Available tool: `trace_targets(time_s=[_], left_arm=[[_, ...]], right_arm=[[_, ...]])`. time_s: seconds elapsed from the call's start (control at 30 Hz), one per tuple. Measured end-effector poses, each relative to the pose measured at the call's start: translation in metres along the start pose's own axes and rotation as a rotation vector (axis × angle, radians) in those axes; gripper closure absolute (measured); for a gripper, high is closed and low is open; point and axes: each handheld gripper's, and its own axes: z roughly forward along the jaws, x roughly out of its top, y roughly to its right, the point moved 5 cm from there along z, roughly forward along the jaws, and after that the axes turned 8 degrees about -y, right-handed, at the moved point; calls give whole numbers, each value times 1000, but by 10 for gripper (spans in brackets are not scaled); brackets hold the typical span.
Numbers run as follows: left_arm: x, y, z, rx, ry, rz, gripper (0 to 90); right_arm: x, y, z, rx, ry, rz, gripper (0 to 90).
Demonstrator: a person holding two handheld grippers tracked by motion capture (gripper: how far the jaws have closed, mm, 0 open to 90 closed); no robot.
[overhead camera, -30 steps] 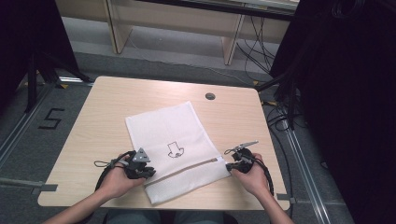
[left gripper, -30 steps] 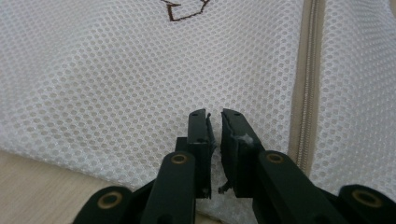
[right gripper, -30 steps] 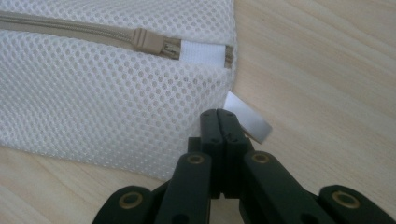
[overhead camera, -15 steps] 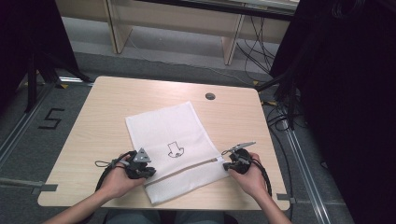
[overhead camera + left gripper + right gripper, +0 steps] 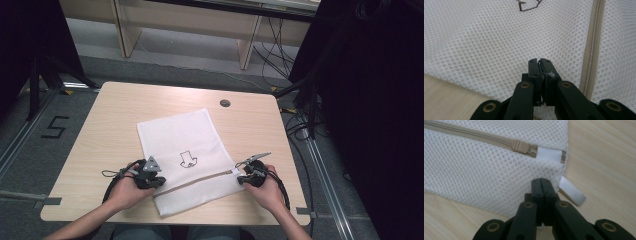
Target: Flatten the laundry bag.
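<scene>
bag: flat, table centre | left gripper: bag's 8 o'clock edge, jaws just closing, pinching mesh | right gripper: 4 o'clock corner, jaws pressed onto mesh

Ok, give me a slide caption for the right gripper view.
Right gripper shut at the corner of a white mesh laundry bag, near its beige zipper pull, on a wooden table.

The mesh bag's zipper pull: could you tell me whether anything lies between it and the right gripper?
Nothing visible does. The zipper pull lies exposed at the end of the mesh bag, just beyond the right gripper, whose jaws are together over the mesh by the bag's corner.
</scene>
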Motion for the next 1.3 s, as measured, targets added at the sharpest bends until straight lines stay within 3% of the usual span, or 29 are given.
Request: trace_targets(time_s=[0.03, 0.1, 0.17, 0.23, 0.33, 0.37, 0.43, 0.5, 0.53, 0.67, 0.7, 0.8, 0.87, 0.9, 0.93, 0.97, 1.0, 1.13, 1.17, 1.23, 1.27, 1.3], left_arm=[[0, 0, 1, -2, 2, -21, 868], [0, -1, 0, -7, -3, -6, 868], [0, -2, 0, -10, -8, -2, 869], [0, -2, 0, -15, -7, -20, 870], [1, -6, 0, -3, -4, -18, 872], [0, -6, 0, -7, -8, -24, 873], [1, -9, 0, -4, -11, -28, 877], [1, -12, -1, -1, -18, -28, 883], [1, -13, 0, -8, -20, -38, 886], [1, -17, -1, 2, -19, -51, 896], [1, -18, -1, 3, -23, -48, 896], [2, -19, -2, 8, -38, -38, 898], [3, -20, -1, 12, -46, -31, 898], [3, -21, -1, 12, -51, -43, 898], [4, -22, -1, 14, -50, -33, 899], [4, -22, -1, 12, -45, -33, 899], [3, -22, -1, 5, -41, -51, 899], [4, -26, -1, 8, -38, -56, 899], [4, -27, -1, 9, -41, -59, 898], [5, -29, 0, 10, -38, -72, 899], [5, -31, 0, 20, -35, -58, 898], [5, -31, 0, 18, -28, -72, 898]], right_arm=[[0, -1, 0, 5, 1, -16, 900], [0, -1, 0, -2, 0, -29, 900], [-2, -5, -1, 10, -27, 0, 900], [-1, -4, 0, 1, -14, -24, 900], [-3, -6, -1, 4, -31, -9, 900], [-2, -4, 0, -6, -24, -40, 900], [-3, -9, -1, 11, -32, -22, 900], [-3, -11, -1, 17, -25, -43, 900], [-4, -13, -2, 18, -46, -22, 900], [-4, -16, -1, 26, -40, -56, 900], [-6, -18, -2, 28, -57, -35, 900], [-6, -19, -1, 41, -43, -60, 900], [-7, -22, -2, 47, -63, -35, 900], [-7, -21, -1, 41, -52, -55, 900], [-7, -23, -2, 37, -66, -38, 900], [-7, -22, -1, 41, -53, -57, 900], [-7, -24, -2, 43, -62, -44, 900], [-8, -26, -2, 58, -69, -40, 900], [-7, -25, -1, 54, -57, -60, 900], [-8, -27, -2, 58, -74, -34, 900], [-8, -28, -1, 61, -63, -62, 900], [-10, -33, -2, 77, -93, -16, 900]])
